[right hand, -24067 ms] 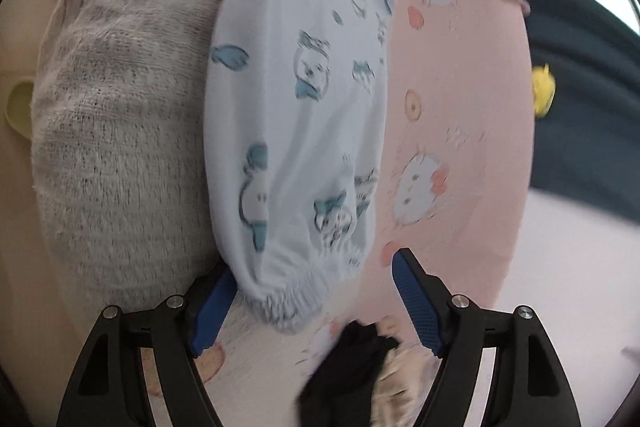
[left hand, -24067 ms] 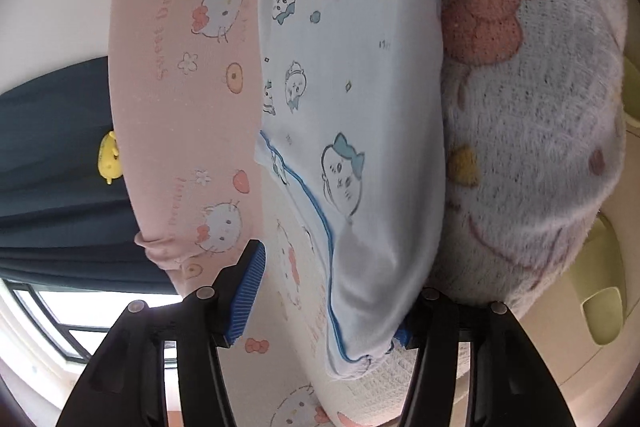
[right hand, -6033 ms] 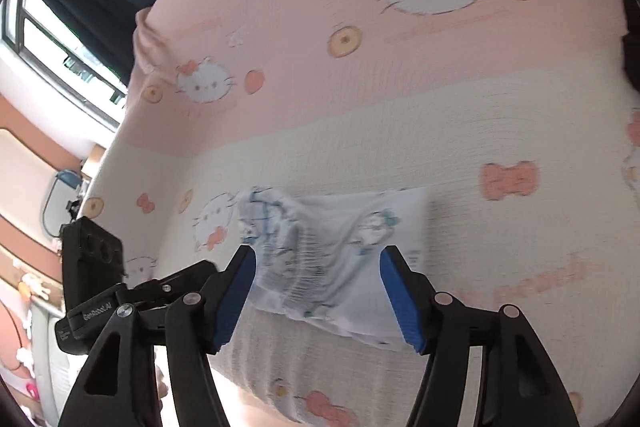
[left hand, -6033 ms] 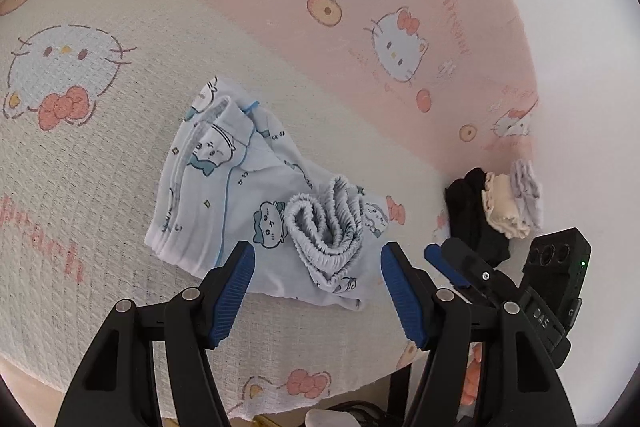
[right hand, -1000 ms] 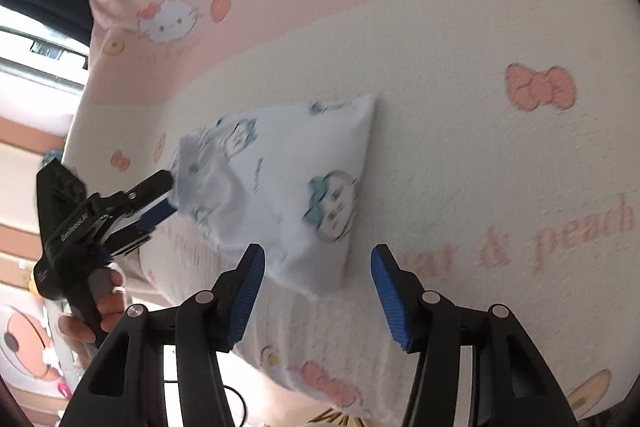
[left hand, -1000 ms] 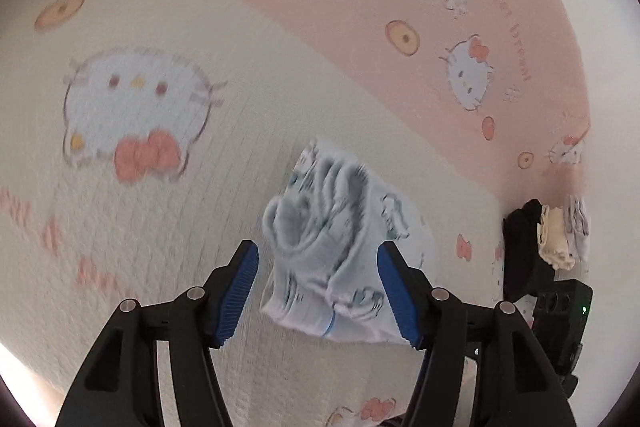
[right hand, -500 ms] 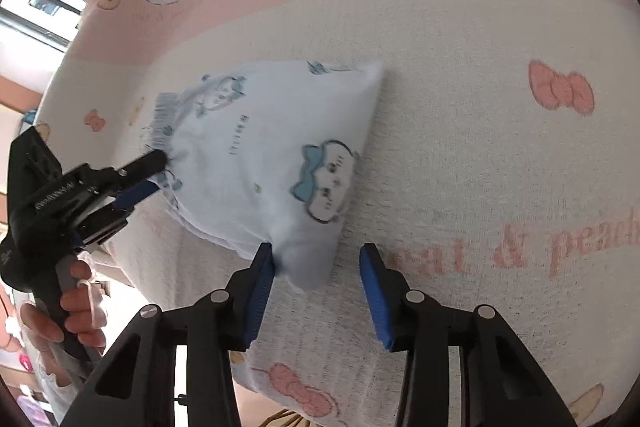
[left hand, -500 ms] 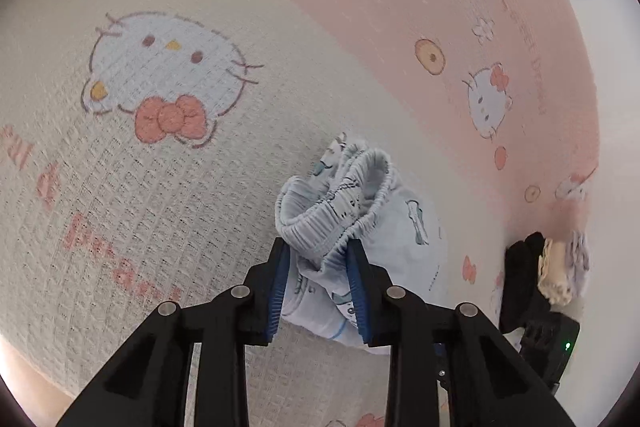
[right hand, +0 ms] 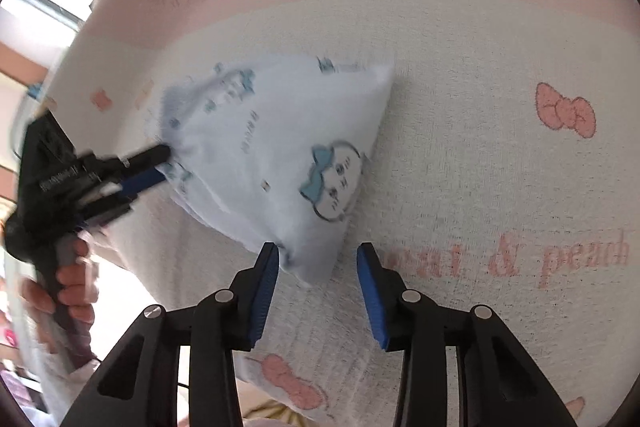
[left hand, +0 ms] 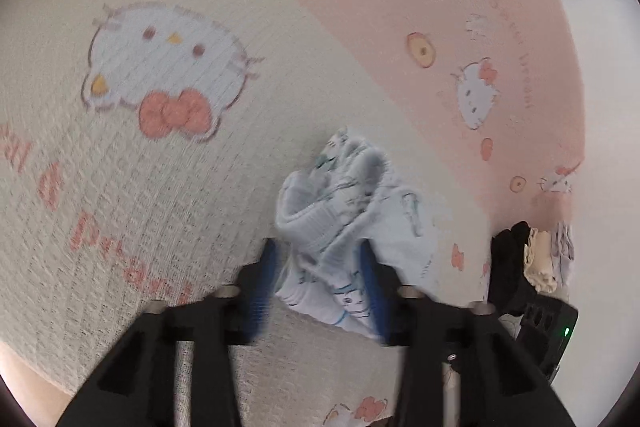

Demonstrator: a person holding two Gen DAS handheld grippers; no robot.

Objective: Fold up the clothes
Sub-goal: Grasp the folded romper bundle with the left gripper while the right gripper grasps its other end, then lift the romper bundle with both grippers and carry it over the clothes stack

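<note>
Left tongs [left hand: 318,281] now clamped on soft printed garment [right hand: 280,151], right tongs [right hand: 318,281] open beside its corner.

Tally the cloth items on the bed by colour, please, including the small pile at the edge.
Light blue printed garment: 1
Black item: 1
Cream item: 1
Grey-white item: 1
Total: 4

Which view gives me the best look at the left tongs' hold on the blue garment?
The right wrist view: it shows the left tongs side-on, closed on the gathered edge of the blue garment, which lies spread on the blanket. The left wrist view shows only bunched, blurred fabric between its own fingers.
</note>
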